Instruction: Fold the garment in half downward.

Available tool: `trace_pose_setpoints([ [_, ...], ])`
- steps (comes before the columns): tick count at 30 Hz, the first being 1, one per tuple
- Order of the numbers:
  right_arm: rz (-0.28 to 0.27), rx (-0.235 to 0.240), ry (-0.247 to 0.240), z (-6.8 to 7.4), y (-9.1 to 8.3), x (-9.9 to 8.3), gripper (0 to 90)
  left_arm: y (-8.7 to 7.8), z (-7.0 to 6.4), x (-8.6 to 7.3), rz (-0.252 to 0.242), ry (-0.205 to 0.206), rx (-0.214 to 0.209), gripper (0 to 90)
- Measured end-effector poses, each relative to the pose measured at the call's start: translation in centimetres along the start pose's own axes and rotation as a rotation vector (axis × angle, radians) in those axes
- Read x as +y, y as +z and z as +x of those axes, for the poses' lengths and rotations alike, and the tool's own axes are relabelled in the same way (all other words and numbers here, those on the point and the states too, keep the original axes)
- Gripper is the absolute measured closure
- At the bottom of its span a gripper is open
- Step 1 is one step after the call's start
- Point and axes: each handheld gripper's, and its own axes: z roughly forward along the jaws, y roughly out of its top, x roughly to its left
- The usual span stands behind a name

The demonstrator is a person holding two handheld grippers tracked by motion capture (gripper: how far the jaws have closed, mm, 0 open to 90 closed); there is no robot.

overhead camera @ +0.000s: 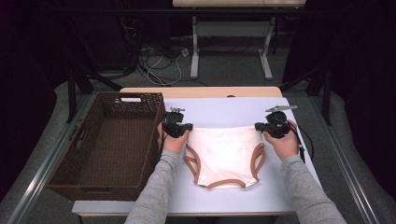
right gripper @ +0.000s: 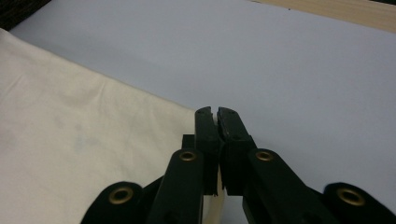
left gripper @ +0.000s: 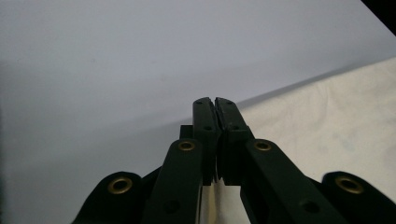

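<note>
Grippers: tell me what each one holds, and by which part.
Both hold the cream garment by its waist edge: left gripper shut on the left corner, right gripper shut on the right corner.

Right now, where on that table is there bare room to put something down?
Free: the strip of table beyond the cream garment, and the front edge below it. The brown basket stands empty. Crowded: the garment's top corners, pinched by the left tool and right tool.

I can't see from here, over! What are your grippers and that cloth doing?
Left gripper and right gripper: jaws shut on the cream garment's top corners. Garment flat on the table. Wicker basket at left, nothing blocking.
</note>
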Motion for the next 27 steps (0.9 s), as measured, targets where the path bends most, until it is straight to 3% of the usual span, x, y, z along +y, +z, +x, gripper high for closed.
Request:
trace_pose_setpoints([
  [27,0.012,-0.035,-0.001,-0.1,2.4,-0.8,86.8,1.7,-0.1,-0.5,0.021,0.014,0.02,88.1],
])
